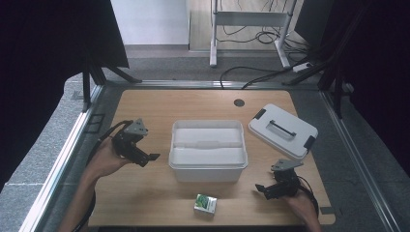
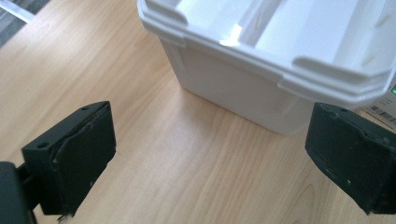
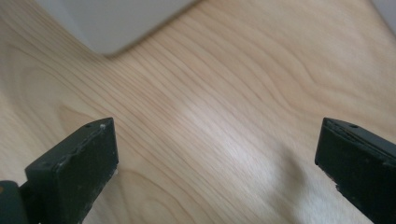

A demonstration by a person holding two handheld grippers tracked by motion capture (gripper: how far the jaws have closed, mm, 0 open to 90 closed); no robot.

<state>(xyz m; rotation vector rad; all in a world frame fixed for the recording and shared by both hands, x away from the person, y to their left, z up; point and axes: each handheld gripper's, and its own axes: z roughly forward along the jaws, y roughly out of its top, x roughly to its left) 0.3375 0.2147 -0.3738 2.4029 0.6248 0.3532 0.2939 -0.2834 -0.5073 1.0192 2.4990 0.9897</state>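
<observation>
Left claw and right claw, both released and empty, are flanking the white bin on the counter.

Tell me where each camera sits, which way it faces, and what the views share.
High view: above the table's near edge, looking forward and down; forearms, left gripper, right gripper.
Left gripper view: on the left gripper, facing the open white plastic bin; jaws wide apart.
Right gripper view: on the right gripper, facing down at the light wooden table; jaws wide apart.
Shared: bin and table.
</observation>
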